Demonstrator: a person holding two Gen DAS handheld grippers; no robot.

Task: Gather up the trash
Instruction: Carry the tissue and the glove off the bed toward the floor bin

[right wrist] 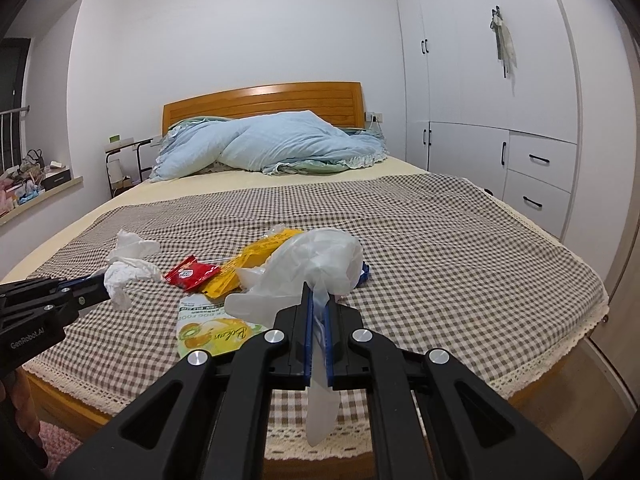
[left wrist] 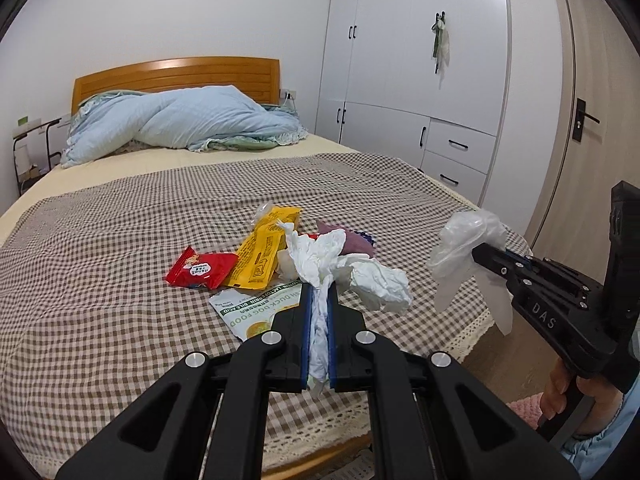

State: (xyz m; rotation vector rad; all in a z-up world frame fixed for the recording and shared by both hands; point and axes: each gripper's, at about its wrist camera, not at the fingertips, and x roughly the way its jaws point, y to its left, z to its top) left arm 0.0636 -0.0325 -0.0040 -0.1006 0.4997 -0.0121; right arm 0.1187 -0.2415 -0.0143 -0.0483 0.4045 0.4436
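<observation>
Trash on the bed: we hold crumpled tissue clamped in the left gripper jaws and a plastic glove in the right gripper. Red wrapper, yellow packet and dog-food pouch remain at the near end, uncollected.

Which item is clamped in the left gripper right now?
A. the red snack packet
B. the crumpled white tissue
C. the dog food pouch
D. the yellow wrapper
B: the crumpled white tissue is pinched in the left gripper, while the packets lie on the checked bedspread.
</observation>
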